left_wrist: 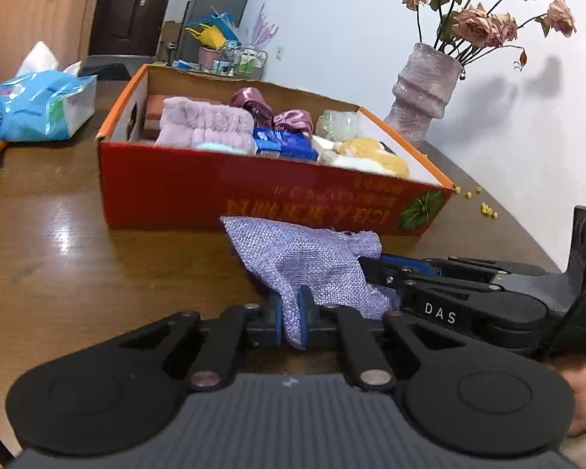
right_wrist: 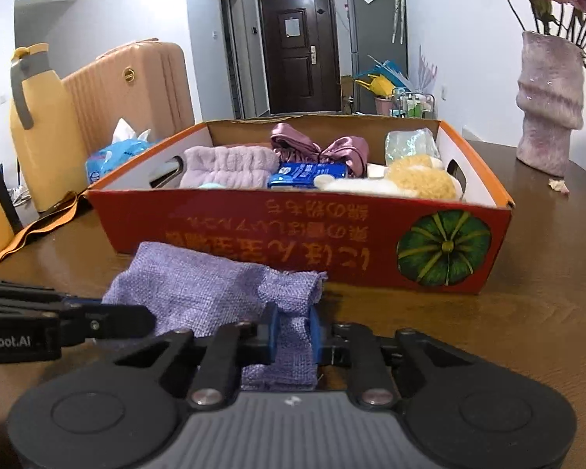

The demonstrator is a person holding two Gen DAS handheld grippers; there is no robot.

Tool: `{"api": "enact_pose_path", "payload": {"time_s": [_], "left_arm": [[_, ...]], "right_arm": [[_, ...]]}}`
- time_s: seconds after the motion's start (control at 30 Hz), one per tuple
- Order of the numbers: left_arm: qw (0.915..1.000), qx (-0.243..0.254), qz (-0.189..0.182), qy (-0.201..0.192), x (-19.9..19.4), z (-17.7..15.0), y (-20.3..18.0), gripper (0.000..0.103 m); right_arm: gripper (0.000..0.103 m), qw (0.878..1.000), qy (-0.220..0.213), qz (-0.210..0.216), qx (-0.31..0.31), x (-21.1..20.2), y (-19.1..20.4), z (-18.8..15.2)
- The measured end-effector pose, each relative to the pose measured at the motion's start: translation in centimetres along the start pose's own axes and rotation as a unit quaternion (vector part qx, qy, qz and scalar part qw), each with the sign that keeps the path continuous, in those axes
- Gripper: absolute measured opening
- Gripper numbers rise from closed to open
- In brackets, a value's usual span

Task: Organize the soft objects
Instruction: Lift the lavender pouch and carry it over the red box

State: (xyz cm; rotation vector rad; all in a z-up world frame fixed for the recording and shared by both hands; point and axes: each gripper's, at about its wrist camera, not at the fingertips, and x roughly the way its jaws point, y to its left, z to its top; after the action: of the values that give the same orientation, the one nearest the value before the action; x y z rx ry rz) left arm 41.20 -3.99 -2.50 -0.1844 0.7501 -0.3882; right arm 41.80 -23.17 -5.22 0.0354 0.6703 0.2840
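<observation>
A purple woven drawstring pouch [left_wrist: 304, 262] lies in front of the red cardboard box [left_wrist: 175, 187]. My left gripper [left_wrist: 293, 312] is shut on one end of the pouch. My right gripper [right_wrist: 293, 332] is shut on the other end of the pouch [right_wrist: 199, 285], near its gathered neck. In the left wrist view the right gripper [left_wrist: 371, 269] comes in from the right. The left gripper [right_wrist: 144, 322] enters the right wrist view from the left. The box [right_wrist: 254, 234] holds a lilac fluffy cloth [right_wrist: 226, 166], satin scrunchies [right_wrist: 316, 146], a blue packet [right_wrist: 308, 174] and a yellow plush [right_wrist: 418, 179].
A pink vase [right_wrist: 549, 105] with dried roses stands at the right on the brown table [right_wrist: 527, 312]. A blue tissue pack [left_wrist: 39, 105] lies left of the box. A yellow jug [right_wrist: 39, 125] and an orange strap [right_wrist: 31, 230] are at the far left.
</observation>
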Motion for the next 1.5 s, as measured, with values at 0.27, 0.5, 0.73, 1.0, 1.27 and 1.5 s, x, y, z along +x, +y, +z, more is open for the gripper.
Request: {"api": "enact_pose_path", "payload": {"time_s": [0.27,0.5,0.73,1.0,1.27,1.5], "left_arm": [[0.9993,0.035,-0.010,0.008,-6.6,-6.2,-3.5,0.007],[0.9968,0.063,-0.036,-0.033,-12.9,-8.6,-6.0,0.007],[0.9951,0.064,-0.042,-0.062,-15.3,-8.6,-7.2,0.007],[0.9924,0.057,-0.067,-0.086,-13.2,-1.7,-6.2,0.007],[0.9957,0.018,-0.074,-0.053,-3.7,10.0,-2.5,0.006],[0.9981,-0.018,-0.049,0.033,6.1,13.4,2.3,0.006]], "right_arm": [[0.004,1.000,-0.013,-0.007,0.026,-8.9,2.1,-5.3],[0.004,0.998,-0.049,-0.008,0.045,-16.7,3.0,-8.2],[0.004,0.995,-0.087,-0.002,0.049,-19.8,3.3,-8.0],[0.004,0.990,-0.129,0.019,0.051,-18.3,1.6,-2.2],[0.004,0.992,-0.125,0.023,0.013,-9.6,0.0,10.0],[0.004,0.997,-0.005,0.047,0.067,3.5,-2.1,13.9]]}}
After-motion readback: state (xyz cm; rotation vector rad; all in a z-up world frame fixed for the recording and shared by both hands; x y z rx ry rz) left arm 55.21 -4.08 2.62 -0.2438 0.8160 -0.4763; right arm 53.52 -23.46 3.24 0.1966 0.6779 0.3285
